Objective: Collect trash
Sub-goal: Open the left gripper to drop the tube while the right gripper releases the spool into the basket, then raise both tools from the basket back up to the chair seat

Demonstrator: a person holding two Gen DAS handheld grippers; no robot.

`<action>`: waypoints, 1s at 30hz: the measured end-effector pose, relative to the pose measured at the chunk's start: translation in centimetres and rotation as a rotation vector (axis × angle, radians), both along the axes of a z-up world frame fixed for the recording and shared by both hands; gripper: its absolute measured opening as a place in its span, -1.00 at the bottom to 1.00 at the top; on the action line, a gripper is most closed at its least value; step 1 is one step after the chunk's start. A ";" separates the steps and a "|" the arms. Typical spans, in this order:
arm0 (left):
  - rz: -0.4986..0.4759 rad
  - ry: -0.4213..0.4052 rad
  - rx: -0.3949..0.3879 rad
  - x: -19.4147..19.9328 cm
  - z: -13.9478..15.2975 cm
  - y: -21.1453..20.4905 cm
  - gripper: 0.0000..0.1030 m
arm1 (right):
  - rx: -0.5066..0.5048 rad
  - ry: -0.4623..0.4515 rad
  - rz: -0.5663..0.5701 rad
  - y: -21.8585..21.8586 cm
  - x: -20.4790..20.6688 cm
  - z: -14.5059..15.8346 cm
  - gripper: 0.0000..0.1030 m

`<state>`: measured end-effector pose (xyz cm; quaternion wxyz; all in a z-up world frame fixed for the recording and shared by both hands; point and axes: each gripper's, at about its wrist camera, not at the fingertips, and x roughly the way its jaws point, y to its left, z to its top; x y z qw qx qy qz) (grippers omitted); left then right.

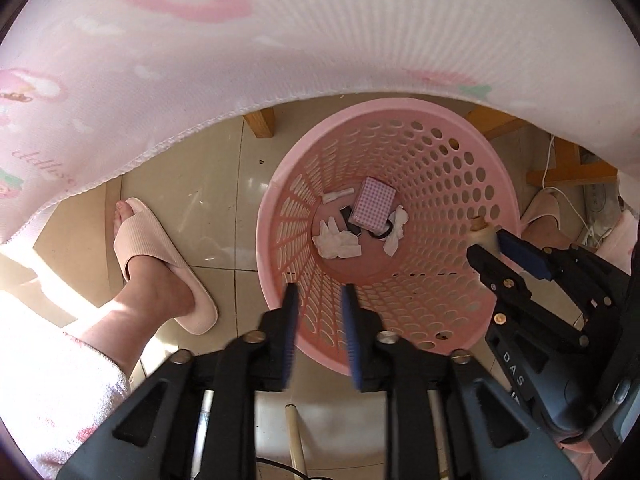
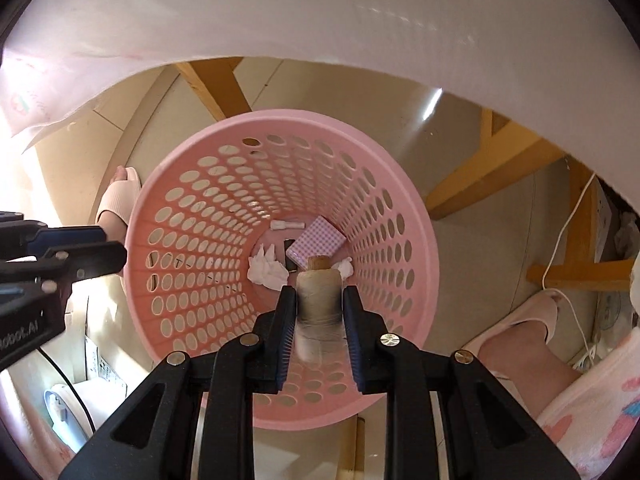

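Progress looks mostly done, judging by contents: the pink perforated basket (image 1: 400,152) on the tiled floor already has, left to right on its bottom, crumpled white tissue (image 1: 336,242), a small white stick-like piece (image 1: 338,195), a dark item I can't identify under the pink gingham box (image 1: 374,204), and another tissue scrap (image 1: 396,228). What's left, as far as visible: one drop. Left gripper (image 1: 319,306) sits over the near rim, jaws partly apart, nothing between them, touching nothing I can see. Right gripper (image 2: 319,304) is directly over the basket mouth, jaws closed down to the width of a small corked bottle (image 2: 319,292), pads on both its sides, cork end pointing down into the basket. Bottle is not yet released; it hangs above the box and tissues. Can't tell whether more trash remains on the table; the pink tablecloth (image 1: 200,60) blocks that.
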<state>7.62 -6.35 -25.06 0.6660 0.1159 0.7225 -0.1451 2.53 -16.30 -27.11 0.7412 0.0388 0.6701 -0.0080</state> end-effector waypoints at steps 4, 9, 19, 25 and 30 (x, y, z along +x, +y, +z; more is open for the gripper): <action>-0.012 0.001 0.002 -0.2 0.1 -0.2 -0.40 | -0.002 -0.015 -0.021 -0.4 -0.1 0.3 0.10; 0.002 -0.014 0.010 -0.1 0.4 0.0 -0.18 | -0.017 -0.029 -0.013 -0.3 -0.3 0.8 0.10; 0.059 -0.038 -0.027 0.8 2.0 1.5 0.13 | -0.027 -0.089 -0.033 -0.4 -0.6 3.1 0.20; 0.070 -0.050 -0.027 0.9 2.5 1.6 0.15 | -0.031 -0.097 -0.032 -0.3 -0.6 3.6 0.23; 0.065 -0.083 -0.037 1.0 3.7 1.5 0.15 | -0.041 -0.135 -0.017 -0.1 -0.9 5.0 0.22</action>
